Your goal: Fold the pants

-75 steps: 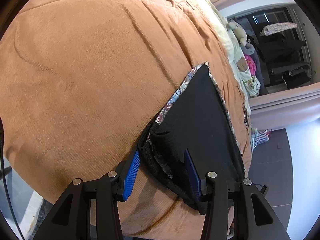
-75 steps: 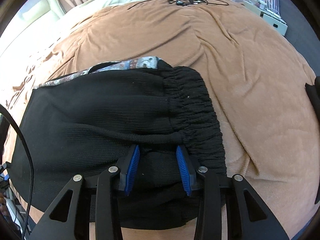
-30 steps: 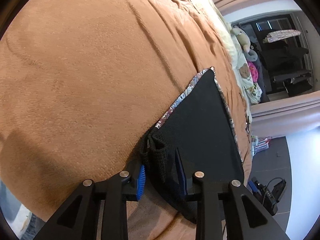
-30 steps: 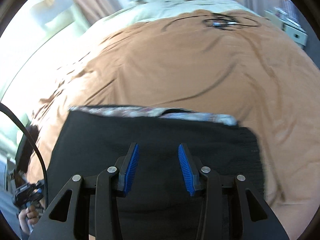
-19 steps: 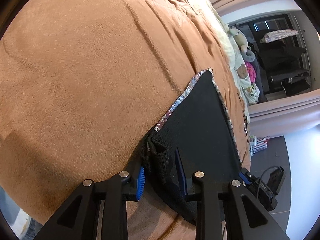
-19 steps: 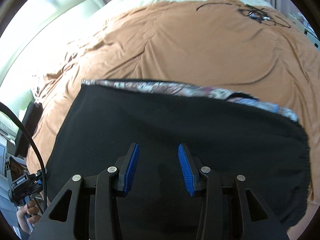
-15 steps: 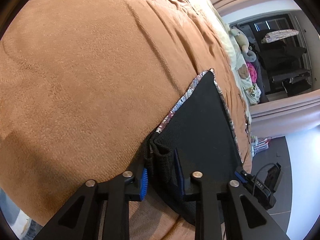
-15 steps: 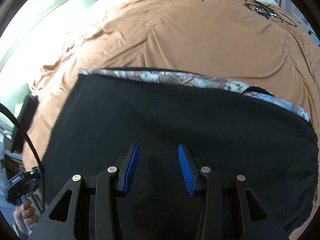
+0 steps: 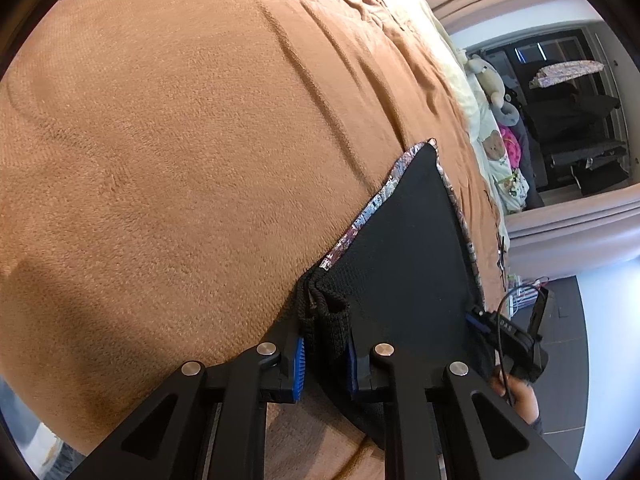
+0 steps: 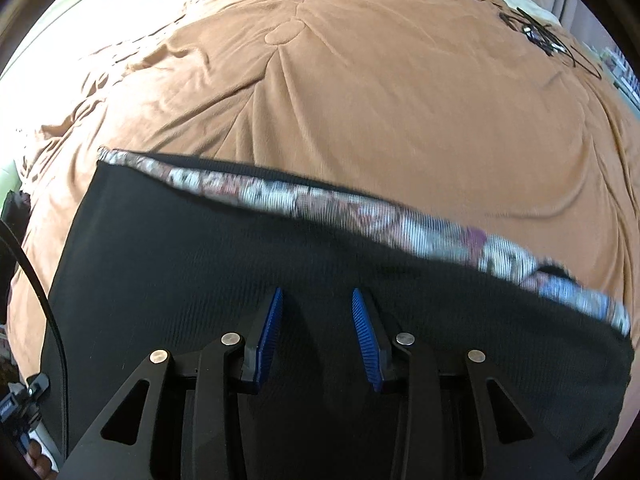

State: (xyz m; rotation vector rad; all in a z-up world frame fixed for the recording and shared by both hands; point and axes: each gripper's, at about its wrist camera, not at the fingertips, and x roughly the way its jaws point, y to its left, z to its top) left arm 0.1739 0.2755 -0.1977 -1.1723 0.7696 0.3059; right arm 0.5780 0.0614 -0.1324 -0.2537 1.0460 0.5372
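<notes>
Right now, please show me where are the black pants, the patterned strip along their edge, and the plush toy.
black pants (image 10: 280,248), right wrist view, on the flat black cloth.
patterned strip (image 10: 344,204), right wrist view, on the middle of the strip.
plush toy (image 9: 486,74), left wrist view, on its pale body.

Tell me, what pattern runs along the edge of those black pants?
A multicoloured floral-looking print trim borders the black knit pants; clearest in the right wrist view.

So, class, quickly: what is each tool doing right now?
Left tool: closing on the bunched corner of the black pants.
Right tool: open, closing, gripping nothing.
</notes>
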